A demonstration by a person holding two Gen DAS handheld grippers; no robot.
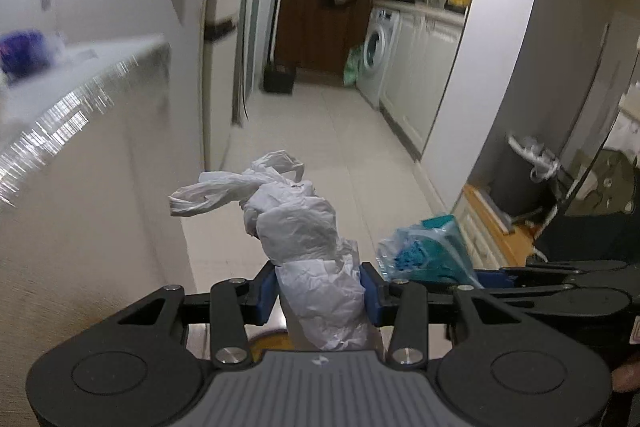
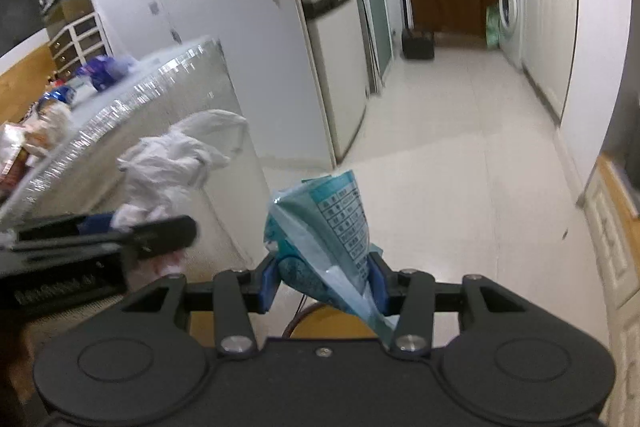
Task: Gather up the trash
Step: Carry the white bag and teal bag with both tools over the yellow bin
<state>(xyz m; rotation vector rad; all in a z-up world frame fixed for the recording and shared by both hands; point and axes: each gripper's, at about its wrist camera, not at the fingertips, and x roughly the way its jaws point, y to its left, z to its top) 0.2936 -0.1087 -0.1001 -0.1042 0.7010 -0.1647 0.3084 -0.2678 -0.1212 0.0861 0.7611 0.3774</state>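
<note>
We are carrying trash: left gripper [image 1: 320, 293] clenching a crumpled white plastic bag [image 1: 308, 227] at lower centre, right gripper [image 2: 324, 281] clenching a teal wrapper [image 2: 332, 227]. Likely next: finding a bin; none clearly showing here.

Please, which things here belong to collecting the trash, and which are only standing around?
For the job:
- white plastic bag, in left gripper
- teal wrapper, in right gripper

Only standing around:
- washing machine
- fridge
- purple bag on counter
</note>
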